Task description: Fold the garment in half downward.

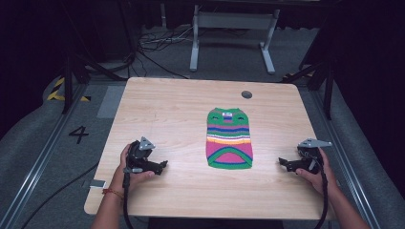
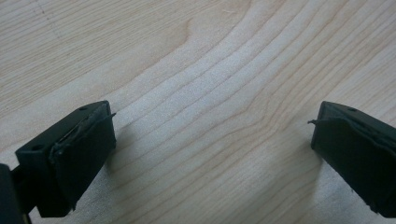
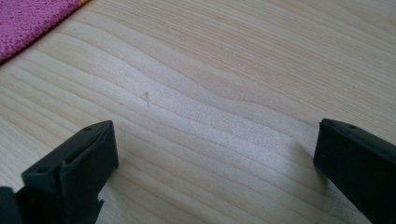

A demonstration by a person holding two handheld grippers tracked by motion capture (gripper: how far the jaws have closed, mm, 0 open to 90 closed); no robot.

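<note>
High view shows your pale wooden desk (image 1: 157,109) with rounded corners standing on grey carpet, a small round grommet (image 1: 246,94) set near its far edge. A striped knitted garment (image 1: 229,138) lies flat on the desk a little right of centre, its green neck end toward the far side and its pink and green hem toward you, with bands of orange, white, purple and blue between. Your left forearm comes in from the bottom edge, with a red band at the wrist, and your left hand (image 1: 129,167) rests low on the desk near the left edge, wrapped around the left tongs (image 1: 162,165), which point right toward the garment but sit well apart from it. Your right hand (image 1: 316,172) rests near the right edge, holding the right tongs (image 1: 282,162) aimed left at the garment's hem, also apart from it. In the left gripper view the left tongs (image 2: 212,135) are spread wide over bare wood grain. In the right gripper view the right tongs (image 3: 215,149) are likewise spread wide, empty, with a pink corner of the garment (image 3: 28,21) at the upper left.
</note>
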